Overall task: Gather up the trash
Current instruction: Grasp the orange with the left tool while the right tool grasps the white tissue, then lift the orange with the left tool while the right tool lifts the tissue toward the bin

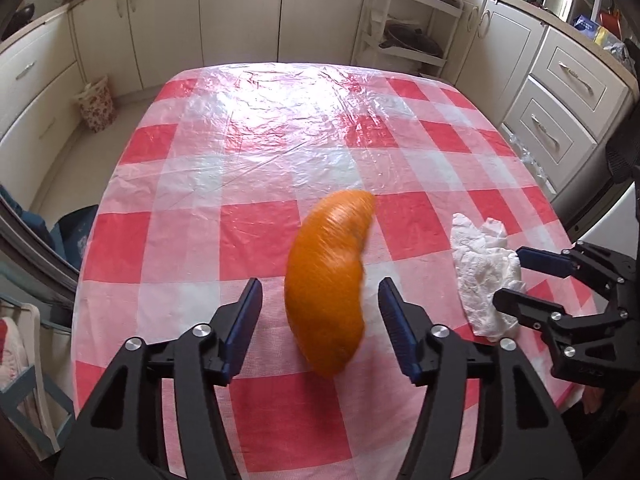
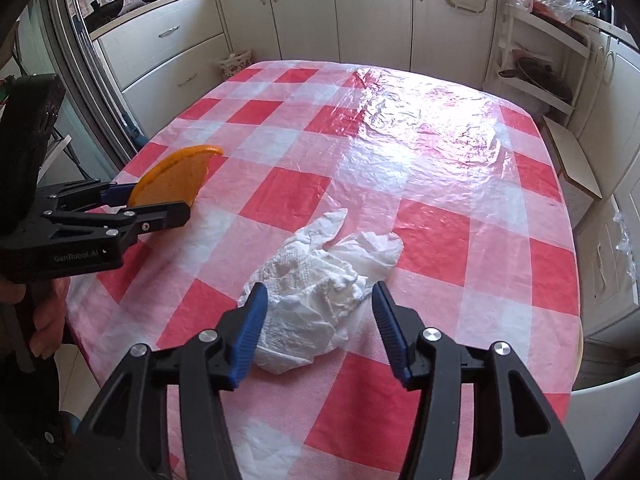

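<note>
Left tool [image 1: 320, 300]: fingers spread wide, orange peel [image 1: 328, 280] standing between them, clear of both pads. Right tool [image 2: 318, 306]: fingers likewise spread, straddling the near end of a crumpled white paper towel [image 2: 316, 284], not pinching it. Both items lie on the checked, plastic-covered surface [image 2: 400, 152], the peel to the towel's left.

Far half of worktop [image 2: 420, 128] bare, free to pass. Near edge: orange peel [image 1: 328, 280] on left, crumpled tissue [image 2: 316, 280] on right, gap betw. them open.
</note>
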A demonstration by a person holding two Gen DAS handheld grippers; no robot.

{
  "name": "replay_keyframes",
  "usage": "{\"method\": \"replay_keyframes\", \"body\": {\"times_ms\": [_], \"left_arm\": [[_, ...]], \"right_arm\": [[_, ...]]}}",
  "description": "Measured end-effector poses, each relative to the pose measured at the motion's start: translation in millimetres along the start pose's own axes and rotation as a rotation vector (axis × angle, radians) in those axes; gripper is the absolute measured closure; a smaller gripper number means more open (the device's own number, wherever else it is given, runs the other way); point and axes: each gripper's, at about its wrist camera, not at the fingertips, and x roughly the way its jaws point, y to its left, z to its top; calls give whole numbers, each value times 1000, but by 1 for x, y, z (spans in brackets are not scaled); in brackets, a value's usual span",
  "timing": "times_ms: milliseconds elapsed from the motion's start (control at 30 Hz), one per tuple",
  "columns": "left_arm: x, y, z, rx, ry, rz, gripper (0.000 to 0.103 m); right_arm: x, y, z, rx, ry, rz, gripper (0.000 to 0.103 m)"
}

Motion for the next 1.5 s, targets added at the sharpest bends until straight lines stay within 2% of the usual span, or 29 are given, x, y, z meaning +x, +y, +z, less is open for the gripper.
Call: {"method": "replay_keyframes", "body": {"times_ms": [133, 367, 433, 500, 567, 733, 967, 1100, 1167, 1233, 1300, 1333, 1500], "left_arm": [[-1, 0, 3, -4, -21, 20, 35], [3, 14, 8, -49, -27, 27, 35], [1, 23, 9, -85, -36, 27, 35], [0, 34, 10, -131, -31, 0, 35], [3, 45, 10, -186, -21, -35, 35], [5, 65, 11, -316, -35, -123, 33], [9, 65, 15, -347, -67, -142, 35], [9, 70, 20, -375, -89, -152, 40], [12, 68, 22, -370, -86, -156, 52], [16, 62, 23, -343, -71, -150, 82], [18, 55, 23, -302, -62, -147, 94], [17, 50, 24, -277, -68, -137, 97], [5, 33, 26, -191, -96, -132, 98]], "right_arm": [[0, 0, 1, 16, -7, 32, 44], [11, 11, 0, -35, 26, 9, 44], [11, 9, 0, -31, 25, 9, 48], [10, 9, 1, -28, 25, 5, 55], [10, 8, 1, -25, 27, 9, 58], [9, 9, 1, -32, 30, 13, 59], [9, 7, 1, -24, 29, 16, 66], [9, 7, 1, -23, 27, 16, 69], [9, 7, 1, -23, 28, 17, 71], [10, 7, 2, -25, 28, 19, 72], [10, 7, 2, -24, 29, 22, 74], [10, 7, 2, -23, 30, 24, 75], [8, 6, 3, -27, 24, 25, 77]]}}
